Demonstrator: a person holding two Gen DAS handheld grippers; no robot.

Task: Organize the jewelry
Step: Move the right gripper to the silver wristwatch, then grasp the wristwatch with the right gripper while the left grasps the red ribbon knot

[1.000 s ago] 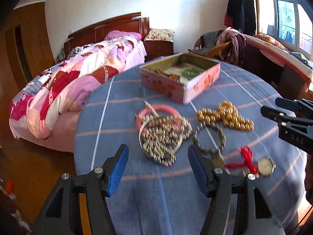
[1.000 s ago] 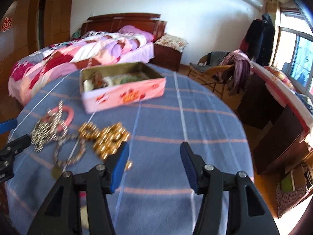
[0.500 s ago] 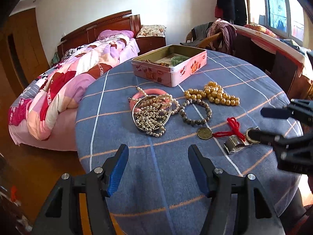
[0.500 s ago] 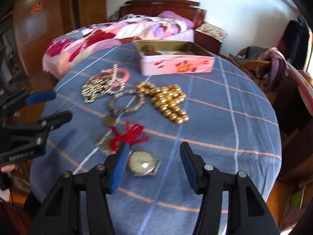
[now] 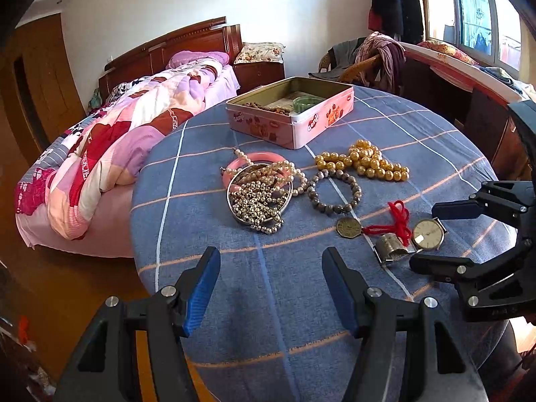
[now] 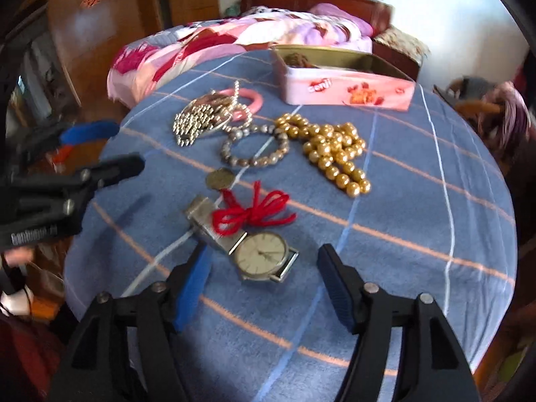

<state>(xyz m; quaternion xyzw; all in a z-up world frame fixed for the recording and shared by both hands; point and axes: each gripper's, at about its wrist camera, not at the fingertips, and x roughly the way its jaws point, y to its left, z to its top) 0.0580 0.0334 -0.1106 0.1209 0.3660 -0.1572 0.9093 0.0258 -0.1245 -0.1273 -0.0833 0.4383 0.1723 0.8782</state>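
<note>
Jewelry lies on a blue checked tablecloth: a silver bead pile on a pink bangle, a grey bead bracelet, gold beads, a coin with red cord, and a silver wristwatch. An open pink tin stands behind. My left gripper is open and empty, short of the bead pile. My right gripper is open, its jaws on either side of the wristwatch, just behind it.
A bed with a patchwork quilt lies left of the round table. A chair with clothes and a desk under the window are at the back right. The table edge drops off on the right.
Both grippers have pulled back from the table's middle. The right gripper has swung left and lowered toward the wristwatch, which now lies between its jaws. Both stay open.
</note>
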